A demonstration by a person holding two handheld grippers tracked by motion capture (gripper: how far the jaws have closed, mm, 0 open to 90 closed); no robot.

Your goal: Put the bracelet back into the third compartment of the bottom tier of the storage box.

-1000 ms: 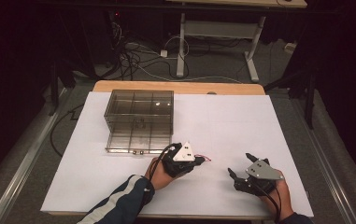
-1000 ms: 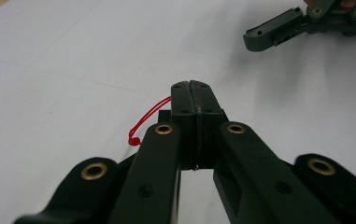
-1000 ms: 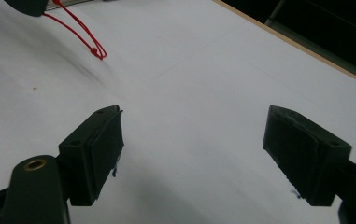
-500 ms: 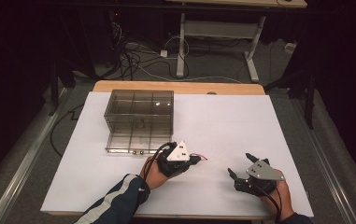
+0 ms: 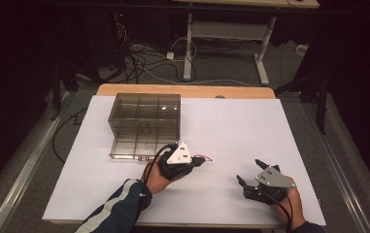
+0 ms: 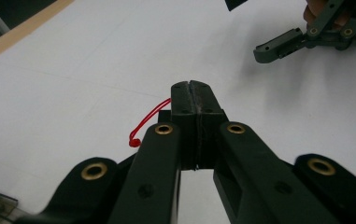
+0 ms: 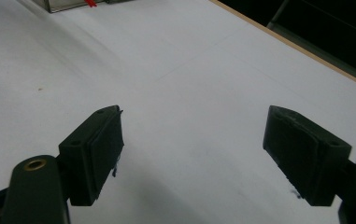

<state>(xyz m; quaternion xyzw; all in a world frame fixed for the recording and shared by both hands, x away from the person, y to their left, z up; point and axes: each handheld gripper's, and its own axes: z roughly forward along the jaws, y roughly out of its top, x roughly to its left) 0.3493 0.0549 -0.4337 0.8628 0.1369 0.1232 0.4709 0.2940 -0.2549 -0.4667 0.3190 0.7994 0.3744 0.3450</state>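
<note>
My left gripper (image 5: 198, 160) (image 6: 194, 88) lies on the white table top just in front of the clear box (image 5: 143, 121), pointing right. Its jaws are pressed together, and a thin red cord (image 6: 144, 122) (image 5: 205, 158) curls out from beside their tips, apparently pinched there. My right gripper (image 5: 248, 171) (image 7: 192, 154) rests near the front right of the table and points toward the left one. Its jaws stand wide apart with nothing but bare white surface between them. That gripper also appears at the top right of the left gripper view (image 6: 255, 25).
The clear box has several compartments and stands at the back left of the white sheet (image 5: 250, 126). A wooden table edge (image 5: 187, 91) runs along the far side. Cables and a desk frame (image 5: 221, 34) lie on the floor beyond.
My left gripper has crept slightly left and toward the box with the red cord. The right gripper has stayed put.
</note>
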